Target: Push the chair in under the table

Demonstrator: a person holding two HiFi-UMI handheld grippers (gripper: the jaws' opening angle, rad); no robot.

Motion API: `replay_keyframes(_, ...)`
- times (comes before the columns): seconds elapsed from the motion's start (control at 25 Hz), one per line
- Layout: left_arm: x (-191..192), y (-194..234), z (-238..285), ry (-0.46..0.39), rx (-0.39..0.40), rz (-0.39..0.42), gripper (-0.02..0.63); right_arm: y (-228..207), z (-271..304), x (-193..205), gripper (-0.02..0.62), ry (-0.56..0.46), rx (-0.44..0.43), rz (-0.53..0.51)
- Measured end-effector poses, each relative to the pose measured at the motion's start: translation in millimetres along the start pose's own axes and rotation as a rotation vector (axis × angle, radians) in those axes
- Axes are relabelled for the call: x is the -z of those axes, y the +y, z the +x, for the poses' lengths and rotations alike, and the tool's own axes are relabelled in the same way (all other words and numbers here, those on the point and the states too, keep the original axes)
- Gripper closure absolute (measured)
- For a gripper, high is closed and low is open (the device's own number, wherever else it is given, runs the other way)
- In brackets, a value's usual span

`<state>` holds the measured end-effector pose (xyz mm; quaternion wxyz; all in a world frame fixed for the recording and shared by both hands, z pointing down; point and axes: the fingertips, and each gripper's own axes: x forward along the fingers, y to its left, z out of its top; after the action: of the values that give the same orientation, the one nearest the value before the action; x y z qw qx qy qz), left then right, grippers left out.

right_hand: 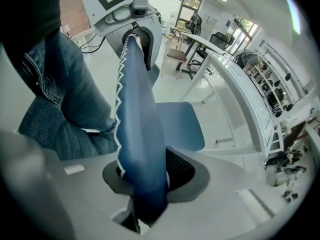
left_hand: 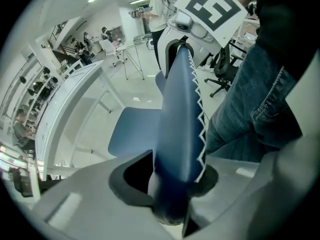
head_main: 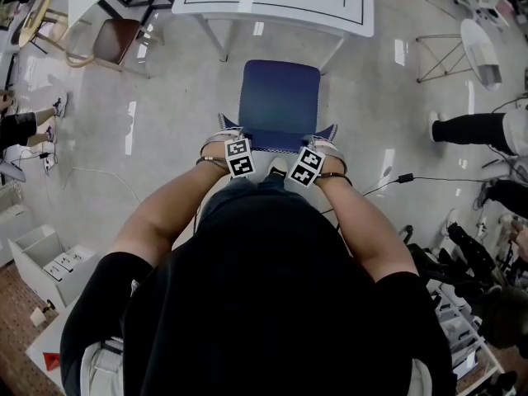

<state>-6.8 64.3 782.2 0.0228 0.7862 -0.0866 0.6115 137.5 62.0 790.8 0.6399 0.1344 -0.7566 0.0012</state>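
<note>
The blue chair [head_main: 280, 101] stands in front of the white table [head_main: 272, 2], its seat facing the table's edge and only partly under it. Both grippers point steeply down onto the top edge of the chair's backrest. My left gripper [head_main: 228, 129] is shut on the backrest's left part [left_hand: 180, 114], which fills the space between its jaws. My right gripper [head_main: 328, 132] is shut on the right part [right_hand: 140, 124]. The blue seat [left_hand: 135, 129] [right_hand: 182, 126] shows beyond the backrest in both gripper views. My own jeans stand right behind the chair.
A wooden chair [head_main: 111, 40] stands at the upper left beside another table. A white drawer unit [head_main: 41, 262] is at the lower left. A cable [head_main: 396, 180] runs over the floor on the right. People's legs [head_main: 474, 129] are at the right edge, and office chairs further down.
</note>
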Motion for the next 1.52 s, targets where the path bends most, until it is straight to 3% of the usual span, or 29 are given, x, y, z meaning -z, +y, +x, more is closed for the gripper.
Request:
replay_keyframes(0.28, -3.4, 45.5, -0.3, 0.004, -0.033, -0.070, 0.377, -40.7, 3.6, -10.4, 0.456, -0.012, 0.014, -0.001)
replay_keyframes(1.04, -17.0, 176.8, 5.5, -0.056, 0.007, -0.021, 0.379, -162.7, 25.4, -41.1, 0.440, 0.027, 0.018, 0.121)
replay_keyframes(1.52, -25.1, 227.7, 8.2, -0.063, 0.033, 0.004, 0.379, -210.9, 32.4, -52.1, 0.433, 0.017, 0.012, 0.153)
